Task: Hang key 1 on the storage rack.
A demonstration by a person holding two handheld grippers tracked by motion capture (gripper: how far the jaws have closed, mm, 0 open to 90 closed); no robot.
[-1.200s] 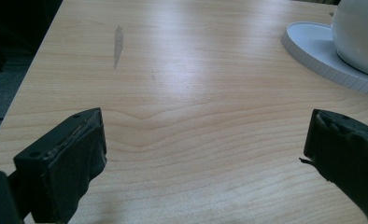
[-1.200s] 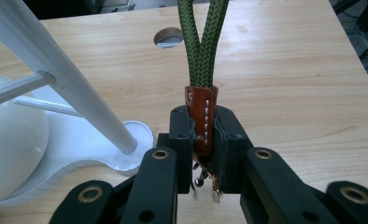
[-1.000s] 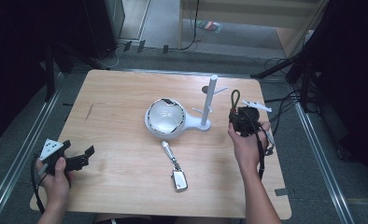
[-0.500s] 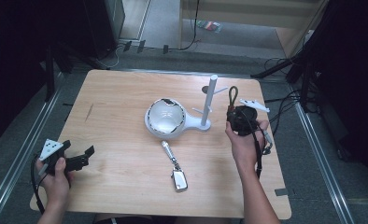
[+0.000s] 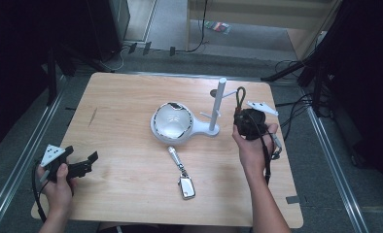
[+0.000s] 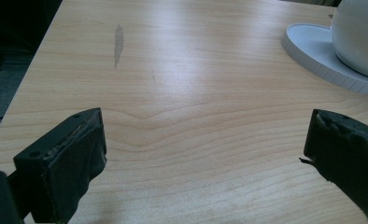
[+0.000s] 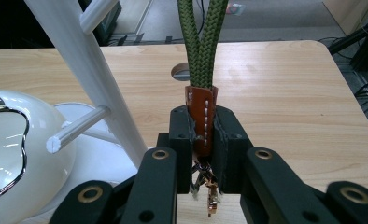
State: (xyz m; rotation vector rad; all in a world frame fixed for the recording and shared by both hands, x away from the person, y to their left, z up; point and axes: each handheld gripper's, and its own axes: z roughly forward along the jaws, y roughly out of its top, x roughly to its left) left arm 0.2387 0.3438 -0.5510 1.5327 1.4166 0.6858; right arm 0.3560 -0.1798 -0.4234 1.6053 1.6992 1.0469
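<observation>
Green cord loop [image 7: 202, 42] stands upright beside the white stand [image 5: 217, 109], its brown tab pinched in my right gripper [image 7: 204, 135]; left gripper [image 6: 205, 154] hangs spread over bare table [image 5: 121, 97].

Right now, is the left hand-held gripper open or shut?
Open. The left hand-held gripper has its jaws spread wide apart, with bare table between them and nothing held.

From my right gripper view, the green cord loop [image 7: 201, 42] runs off the top edge; the white stand's [image 7: 86, 70] post does too.
</observation>
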